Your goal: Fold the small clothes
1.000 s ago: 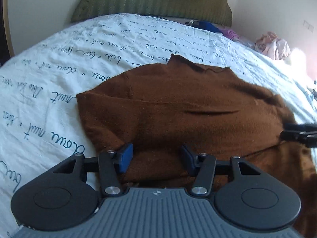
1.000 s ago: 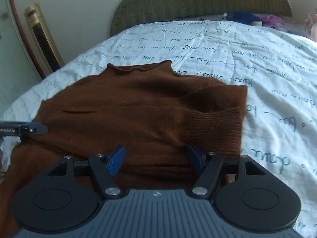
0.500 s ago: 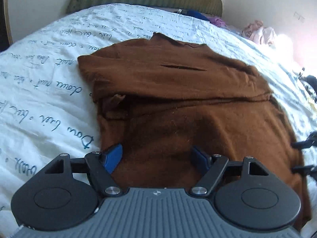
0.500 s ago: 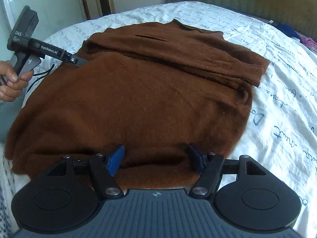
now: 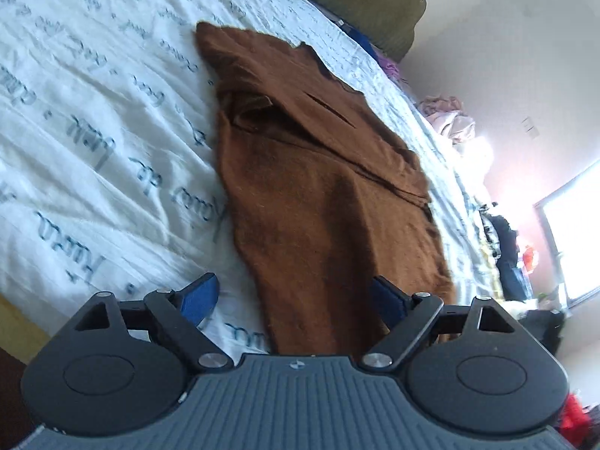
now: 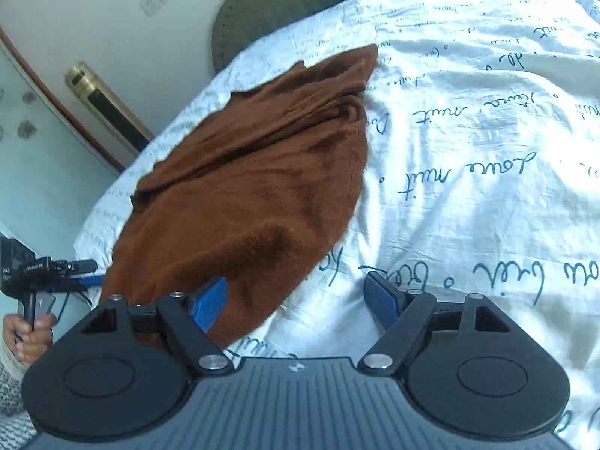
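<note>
Here both claws are opening over the fuzzy brown sweater [image 5: 330,195], gripping nothing.

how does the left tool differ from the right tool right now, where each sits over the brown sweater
The left tool straddles the brown sweater's left edge: one blue pad over the printed bedsheet, the other over the knit. The right tool straddles the opposite edge, mirrored: its left pad over the knit, its right pad over the sheet. Both point at the near hem corners, jaws opening, gripping nothing, with the sweater lying flat and sleeves folded in.
</note>
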The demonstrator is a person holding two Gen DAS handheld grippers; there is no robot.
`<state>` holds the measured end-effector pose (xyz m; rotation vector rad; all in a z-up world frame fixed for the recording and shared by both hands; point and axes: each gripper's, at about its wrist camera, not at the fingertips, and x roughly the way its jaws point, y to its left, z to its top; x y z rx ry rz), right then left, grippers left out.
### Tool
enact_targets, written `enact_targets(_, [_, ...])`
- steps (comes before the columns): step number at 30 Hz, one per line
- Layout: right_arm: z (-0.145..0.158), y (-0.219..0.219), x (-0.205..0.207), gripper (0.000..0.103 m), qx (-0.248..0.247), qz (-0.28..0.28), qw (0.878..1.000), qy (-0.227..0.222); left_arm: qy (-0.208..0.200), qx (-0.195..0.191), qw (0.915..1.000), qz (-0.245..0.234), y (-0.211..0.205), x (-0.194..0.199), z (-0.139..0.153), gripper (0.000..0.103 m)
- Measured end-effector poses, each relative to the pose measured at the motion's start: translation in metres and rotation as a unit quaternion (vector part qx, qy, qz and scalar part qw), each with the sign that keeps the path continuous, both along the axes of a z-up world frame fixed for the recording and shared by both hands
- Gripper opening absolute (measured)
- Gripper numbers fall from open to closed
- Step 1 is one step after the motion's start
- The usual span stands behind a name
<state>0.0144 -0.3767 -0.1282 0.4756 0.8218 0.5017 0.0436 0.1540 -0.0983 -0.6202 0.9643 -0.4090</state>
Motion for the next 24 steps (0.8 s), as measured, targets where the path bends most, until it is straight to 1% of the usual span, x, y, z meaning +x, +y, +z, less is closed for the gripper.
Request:
enact_targets(1, [0.000, 0.008, -0.002, 0.078, 0.021, 0.011, 1.000, 0.000, 0.004, -0.016, 0.9998, 0.006, -0.001, -0.003, -0.004, 0.085])
enact_targets(2, [-0.001, 0.012, -0.004, 0.072, 0.033, 0.017, 0.999, 0.001, 0.000, -0.021, 0.9997, 0.010, -0.004, -0.007, -0.005, 0.087])
enact_targets(3, [-0.002, 0.017, -0.007, 0.060, 0.044, 0.022, 0.999, 0.004, 0.002, -0.025, 0.9996, 0.010, -0.006, -0.012, -0.005, 0.087])
enact_targets(4, [-0.004, 0.023, -0.010, 0.058, 0.060, 0.034, 0.998, 0.010, 0.006, -0.036, 0.9993, 0.010, -0.007, -0.016, -0.005, 0.087])
enact_targets(6, [-0.006, 0.037, -0.018, 0.057, 0.069, 0.052, 0.996, 0.016, 0.022, -0.069, 0.9973, -0.002, -0.012, -0.026, -0.008, 0.089])
enact_targets(8, [-0.008, 0.049, -0.026, 0.057, 0.091, 0.077, 0.992, 0.026, 0.030, -0.084, 0.9957, -0.024, -0.022, -0.037, -0.012, 0.089])
enact_targets(9, [-0.009, 0.055, -0.030, 0.054, 0.097, 0.086, 0.991, 0.025, 0.030, -0.087, 0.9951, -0.035, -0.028, -0.042, -0.015, 0.087])
enact_targets(10, [-0.011, 0.058, -0.037, 0.035, 0.091, 0.082, 0.992, 0.024, 0.027, -0.082, 0.9954, -0.040, -0.033, -0.046, -0.016, 0.087])
enact_targets(11, [-0.012, 0.063, -0.037, 0.023, 0.079, 0.077, 0.994, 0.026, 0.018, -0.071, 0.9963, -0.045, -0.039, -0.049, -0.016, 0.081])
enact_targets(12, [-0.014, 0.068, -0.038, 0.014, 0.064, 0.071, 0.995, 0.025, 0.016, -0.060, 0.9967, -0.051, -0.043, -0.051, -0.015, 0.048])
enact_targets(13, [-0.014, 0.069, -0.039, 0.012, 0.062, 0.063, 0.996, 0.018, 0.033, -0.046, 0.9967, -0.059, -0.048, -0.049, -0.018, 0.026])
enact_targets(14, [-0.012, 0.069, -0.040, 0.012, 0.060, 0.055, 0.997, 0.014, 0.052, -0.037, 0.9959, -0.064, -0.052, -0.047, -0.022, 0.015])
enact_targets(15, [-0.009, 0.070, -0.042, 0.011, 0.052, 0.047, 0.998, 0.008, 0.054, -0.038, 0.9961, -0.058, -0.051, -0.046, -0.024, 0.014])
enact_targets(17, [0.002, 0.072, -0.049, 0.010, 0.027, 0.040, 0.999, -0.015, 0.052, -0.027, 0.9971, -0.049, -0.047, -0.047, -0.020, 0.011])
enact_targets(20, [0.025, 0.060, -0.056, 0.010, 0.017, 0.034, 0.999, -0.036, 0.032, -0.004, 0.9984, -0.045, -0.044, -0.051, 0.001, 0.010])
enact_targets(22, [0.043, 0.051, -0.064, 0.010, 0.009, 0.031, 0.998, -0.050, 0.038, 0.000, 0.9982, -0.046, -0.041, -0.054, 0.014, 0.010])
enact_targets(24, [0.059, 0.044, -0.074, 0.010, 0.005, 0.032, 0.998, -0.061, 0.038, 0.023, 0.9978, -0.050, -0.041, -0.060, 0.025, 0.010])
